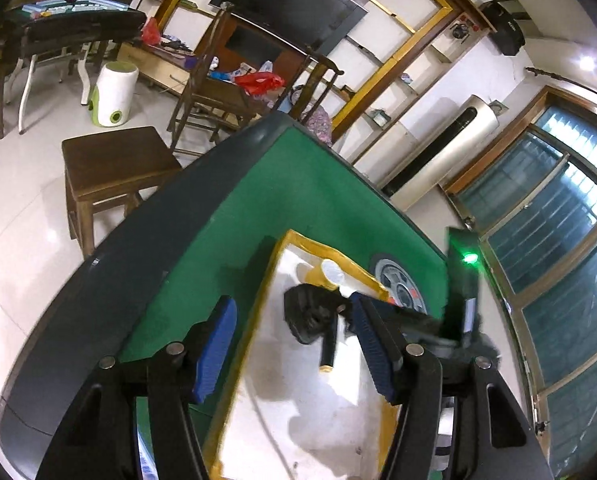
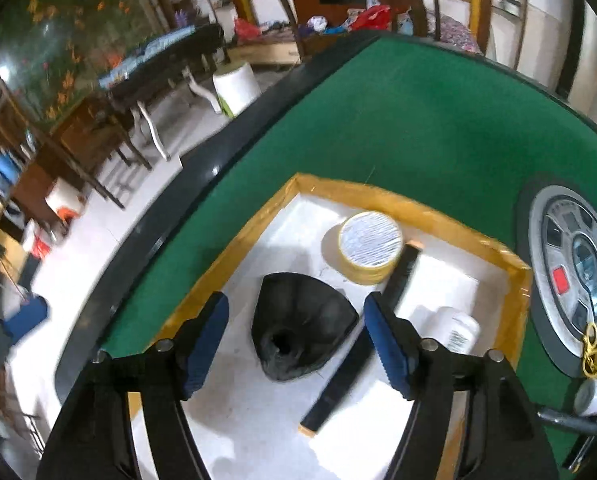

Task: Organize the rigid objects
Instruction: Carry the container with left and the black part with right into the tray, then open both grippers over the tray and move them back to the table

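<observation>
Between the blue pads of the right gripper (image 2: pixel 296 340) sits a black cone-shaped thing (image 2: pixel 302 326) with a hole in its bottom end. The pads stand wide apart and do not touch it. It lies on the white floor of a shallow tray (image 2: pixel 382 194) with a yellow taped rim. Just beside the right pad lies a long black stick (image 2: pixel 358 352) with tan ends, slanting across the tray. A round roll of yellow tape (image 2: pixel 368 246) with a white printed top sits at the far side of the tray, touching the top end of the stick. A small white bottle (image 2: pixel 456 330) lies on its side near the right rim.

Over the near part of the same tray hangs the left gripper (image 1: pixel 294 350). Its blue pads are also wide apart and nothing is between them. Past its right pad you can see the black cone-shaped thing and the stick.

The tray rests on a green table (image 2: pixel 438 120) with a dark edge. A round grey dial (image 2: pixel 574 264) with red buttons is set in the green cloth, to the right of the tray. A gold keychain (image 2: pixel 596 348) lies by the dial.

Farther off is a brown wooden stool (image 1: pixel 114 164) on the pale floor.
</observation>
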Tool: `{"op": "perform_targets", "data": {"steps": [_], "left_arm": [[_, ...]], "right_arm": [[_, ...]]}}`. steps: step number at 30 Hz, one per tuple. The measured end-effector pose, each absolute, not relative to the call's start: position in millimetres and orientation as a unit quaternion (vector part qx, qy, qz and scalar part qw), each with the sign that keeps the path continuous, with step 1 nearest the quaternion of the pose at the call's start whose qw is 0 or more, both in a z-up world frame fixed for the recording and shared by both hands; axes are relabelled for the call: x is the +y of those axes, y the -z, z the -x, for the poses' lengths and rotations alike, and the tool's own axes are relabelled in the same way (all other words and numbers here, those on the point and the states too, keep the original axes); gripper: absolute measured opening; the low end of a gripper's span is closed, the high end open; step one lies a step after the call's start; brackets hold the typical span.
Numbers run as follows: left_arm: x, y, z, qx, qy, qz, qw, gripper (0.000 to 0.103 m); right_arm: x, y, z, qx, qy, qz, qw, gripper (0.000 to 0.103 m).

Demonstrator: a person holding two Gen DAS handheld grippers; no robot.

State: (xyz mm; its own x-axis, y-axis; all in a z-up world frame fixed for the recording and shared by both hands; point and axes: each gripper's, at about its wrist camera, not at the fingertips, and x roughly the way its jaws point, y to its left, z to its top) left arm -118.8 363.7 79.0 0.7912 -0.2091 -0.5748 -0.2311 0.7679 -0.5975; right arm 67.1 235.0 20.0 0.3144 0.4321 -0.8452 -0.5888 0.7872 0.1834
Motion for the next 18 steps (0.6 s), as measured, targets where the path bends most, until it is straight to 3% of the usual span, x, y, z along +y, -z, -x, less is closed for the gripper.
{"op": "perform_targets", "data": {"steps": [5,10,13,18], "left_arm": [[339.9,-85.6,121.0,0.326,0.012,0.337,0.883,0.064],[292.7,-102.6,125.9,0.324,0.042,0.301,0.896,0.064],[259.1,-107.7,124.1,0.33,0.077,0.285,0.897,0.07],[186.7,-98.9,113.9,0.36,0.131,0.24,0.892,0.07]], "right_arm": [[185.4,-60.1,-53.8,0.449,-0.311,0.051,0.836,0.073],[101.5,-91.4,-28.6,0.385,-0.276,0.045,0.879,0.082],[35.4,-94.1,-15.3,0.366,-0.232,0.045,0.9,0.084],[-93.7,-72.2,-7.2,0.388,-0.134,-0.014,0.912,0.084]]}}
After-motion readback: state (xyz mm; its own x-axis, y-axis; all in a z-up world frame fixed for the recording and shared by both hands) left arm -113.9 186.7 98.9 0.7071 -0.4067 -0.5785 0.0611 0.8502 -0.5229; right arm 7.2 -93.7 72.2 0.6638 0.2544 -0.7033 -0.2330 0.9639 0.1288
